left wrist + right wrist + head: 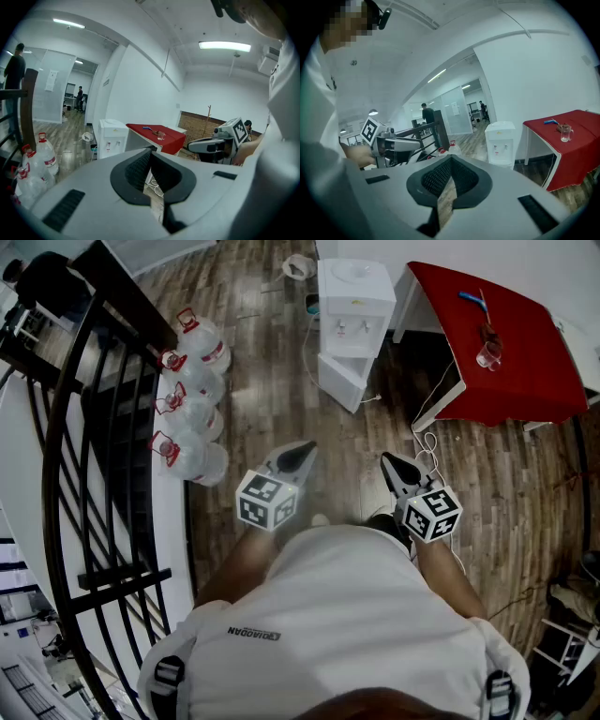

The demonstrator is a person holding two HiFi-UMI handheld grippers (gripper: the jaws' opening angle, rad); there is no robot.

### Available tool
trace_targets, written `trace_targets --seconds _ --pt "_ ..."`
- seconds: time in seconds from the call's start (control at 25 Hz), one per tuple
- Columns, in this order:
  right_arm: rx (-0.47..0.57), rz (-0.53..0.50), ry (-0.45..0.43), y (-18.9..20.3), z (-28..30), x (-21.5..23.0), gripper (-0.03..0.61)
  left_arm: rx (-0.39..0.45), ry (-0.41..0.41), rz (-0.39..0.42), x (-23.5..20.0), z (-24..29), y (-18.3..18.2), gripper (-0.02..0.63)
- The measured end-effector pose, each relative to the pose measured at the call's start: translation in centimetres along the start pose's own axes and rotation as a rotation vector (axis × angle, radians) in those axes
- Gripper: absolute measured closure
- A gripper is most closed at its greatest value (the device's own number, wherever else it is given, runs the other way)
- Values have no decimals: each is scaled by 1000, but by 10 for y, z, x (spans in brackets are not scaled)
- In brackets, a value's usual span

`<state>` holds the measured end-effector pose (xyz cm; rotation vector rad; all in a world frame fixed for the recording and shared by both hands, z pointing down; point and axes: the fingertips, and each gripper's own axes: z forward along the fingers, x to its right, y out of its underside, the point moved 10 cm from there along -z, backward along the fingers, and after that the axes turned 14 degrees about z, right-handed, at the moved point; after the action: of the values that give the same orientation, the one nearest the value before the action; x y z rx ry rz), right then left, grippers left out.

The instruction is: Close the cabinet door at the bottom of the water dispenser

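White plastic makes up the water dispenser point(354, 296), which stands on the wooden floor point(272, 390) well ahead of both pairs of fingertips, against the far wall. The cabinet door point(337, 382) at its bottom hangs open, swung out toward the person. The left gripper point(307, 448) and the right gripper point(386, 459) are held side by side in front of the person's white shirt point(347, 615), both aimed toward the dispenser and well apart from it. In the left gripper view the black ribbed fingers point(136, 168) are pressed together at their tips with nothing between them, and the dispenser shows beyond and to the left of those tips. In the right gripper view the fingers point(464, 180) likewise meet at the tips on nothing, with the dispenser beyond them to the right. A red table point(511, 343) carrying a glass mug point(487, 352) stands right of the dispenser, and a cluster of large water bottles point(192, 395) lies left of the left fingertips beside a black railing point(94, 427).
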<state>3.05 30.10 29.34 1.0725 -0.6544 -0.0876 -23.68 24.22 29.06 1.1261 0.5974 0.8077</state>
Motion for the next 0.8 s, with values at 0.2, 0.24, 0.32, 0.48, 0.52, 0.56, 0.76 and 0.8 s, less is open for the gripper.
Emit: trace_targets --seconds 0.2,0.24,0.32,0.48,0.52,0.56,0.76,0.8 --pt "2 -1 -4 1 -2 -1 557 2 -2 7 1 1 -1 617" --pt "2 -1 -3 2 -3 -1 557 4 -1 8 1 1 -1 617" --pt "2 0 0 3 -4 -1 557 6 1 11 2 1 -2 617" --pt "17 5 2 4 -6 -1 557 5 1 11 3 2 -2 617" --pt "30 10 -1 3 -7 -1 557 4 1 10 3 3 -1 617" --pt "41 15 -4 3 -8 -1 557 1 1 8 3 4 -1 617" --pt "31 46 -9 3 -6 1 555 -8 5 -1 6 8 2 617" --pt "27 43 -6 4 -6 1 555 -9 7 -4 7 8 3 617"
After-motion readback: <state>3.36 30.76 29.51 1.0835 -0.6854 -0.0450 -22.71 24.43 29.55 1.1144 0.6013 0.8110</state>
